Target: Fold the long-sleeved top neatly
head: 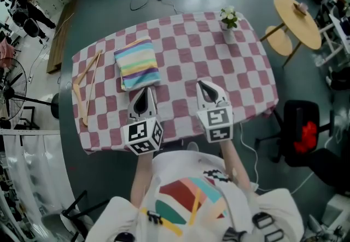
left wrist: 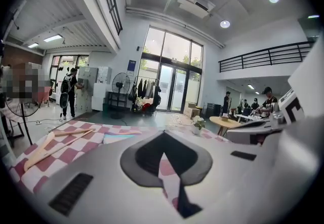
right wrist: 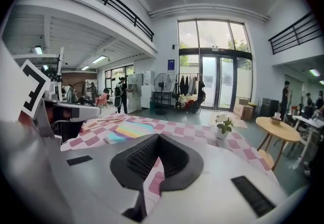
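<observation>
Table: a table under a pink and white checked cloth fills the middle of the head view; the two grippers' marker cubes cover part of its near edge.
Hanger: a wooden hanger lies flat near the table's left edge, apart from the garment; its hook is too small to make out.
Long-sleeved top: the long-sleeved top, in pastel stripes, lies folded into a compact rectangle on the left half of the table, just beyond the left gripper. Its sleeves are tucked out of sight. In the left gripper view only a thin strip of it shows above the gripper's body.
Left gripper: the left gripper hangs over the near edge with its jaws clenched together and nothing between them. The hand holding it is hidden behind its marker cube.
Right gripper: the right gripper is beside it, well apart from the top, jaws likewise pressed together and empty.
Flower pot: a small pot of white flowers stands upright at the far right corner.
Side table: a round wooden side table stands on the floor to the right.
Chair: a black chair carries something red that cannot be identified.
</observation>
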### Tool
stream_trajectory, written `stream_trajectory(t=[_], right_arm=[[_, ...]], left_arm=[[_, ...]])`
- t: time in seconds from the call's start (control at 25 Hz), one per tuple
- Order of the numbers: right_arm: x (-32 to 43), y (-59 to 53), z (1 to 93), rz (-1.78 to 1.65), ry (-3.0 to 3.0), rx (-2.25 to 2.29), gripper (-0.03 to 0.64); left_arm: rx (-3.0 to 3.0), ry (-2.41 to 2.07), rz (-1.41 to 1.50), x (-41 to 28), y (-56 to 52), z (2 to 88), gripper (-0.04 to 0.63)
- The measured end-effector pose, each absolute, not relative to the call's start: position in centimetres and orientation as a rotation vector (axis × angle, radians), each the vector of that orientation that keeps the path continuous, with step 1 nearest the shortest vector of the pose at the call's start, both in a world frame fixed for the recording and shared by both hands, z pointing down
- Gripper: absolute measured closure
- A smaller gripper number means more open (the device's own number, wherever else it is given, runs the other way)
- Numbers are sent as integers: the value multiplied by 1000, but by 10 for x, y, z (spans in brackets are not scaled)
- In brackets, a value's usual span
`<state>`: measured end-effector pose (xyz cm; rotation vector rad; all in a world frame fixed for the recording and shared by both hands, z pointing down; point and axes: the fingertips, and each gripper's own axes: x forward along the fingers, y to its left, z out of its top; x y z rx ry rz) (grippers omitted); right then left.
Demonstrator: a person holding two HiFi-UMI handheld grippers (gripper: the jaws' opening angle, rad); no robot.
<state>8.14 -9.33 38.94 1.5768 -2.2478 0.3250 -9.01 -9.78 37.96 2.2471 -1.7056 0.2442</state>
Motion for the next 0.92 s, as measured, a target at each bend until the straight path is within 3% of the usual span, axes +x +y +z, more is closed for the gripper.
stream_trajectory(t=[0.92], right_arm=[[70,-106,383,307,-2273,1557,612]], left_arm=[[2217,-1739,225,-110,-111,375,589]])
